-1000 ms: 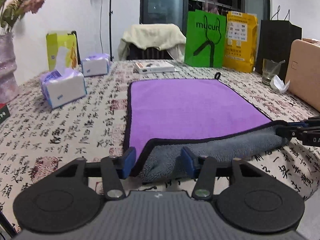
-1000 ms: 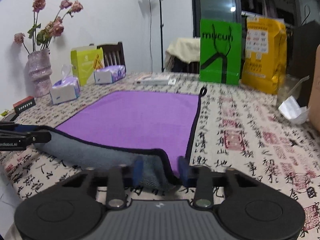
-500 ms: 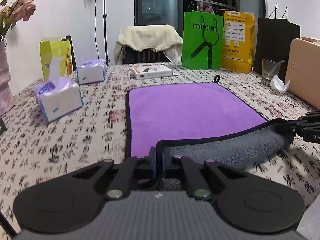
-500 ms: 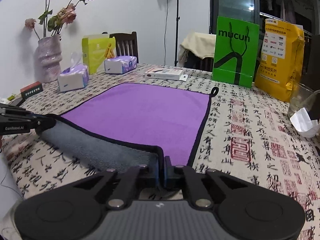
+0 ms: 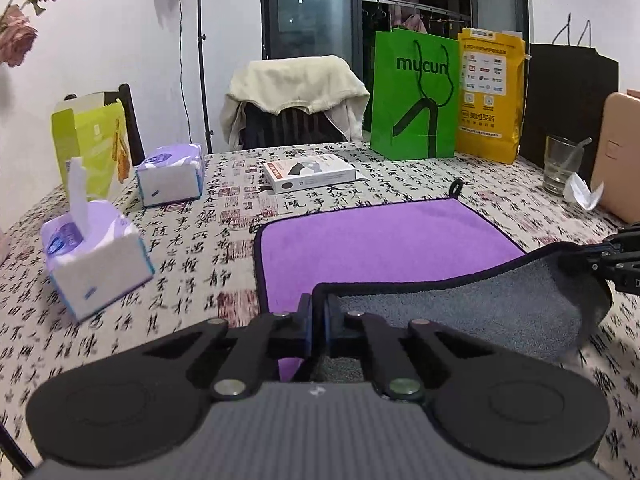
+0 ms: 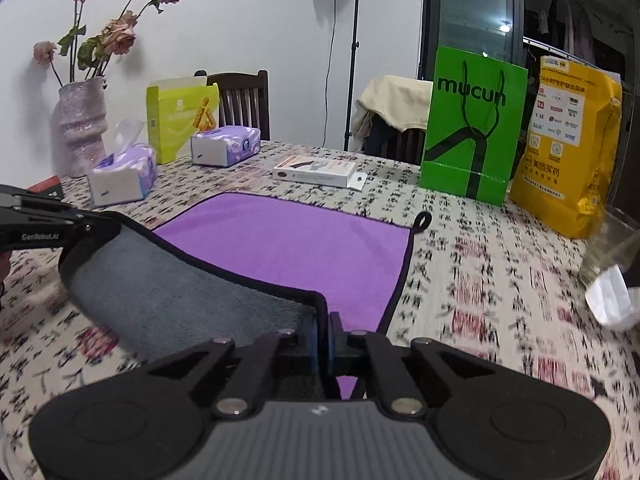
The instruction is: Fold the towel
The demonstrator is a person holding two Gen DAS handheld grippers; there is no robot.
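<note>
A purple towel [image 5: 376, 240] with a black hem and grey underside lies on the patterned tablecloth; it also shows in the right wrist view [image 6: 296, 240]. My left gripper [image 5: 319, 320] is shut on the towel's near left corner. My right gripper [image 6: 324, 340] is shut on the near right corner. Both corners are lifted, so the near edge is raised and curls over, grey side [image 5: 480, 312] showing. Each gripper shows in the other's view, the right one at the right edge [image 5: 616, 268], the left one at the left edge [image 6: 44, 224].
Two tissue boxes [image 5: 96, 256] [image 5: 170, 174] and a yellow-green carton [image 5: 92, 140] stand at the left. A white box [image 5: 310, 172], a green bag [image 5: 414, 96], a yellow bag [image 5: 490, 96] and a glass [image 5: 560, 164] stand behind the towel. A vase of flowers [image 6: 80, 128] stands far left.
Both grippers went from open around the towel's near corners to shut on them. They have since lifted the near edge and carried it forward over the purple side.
</note>
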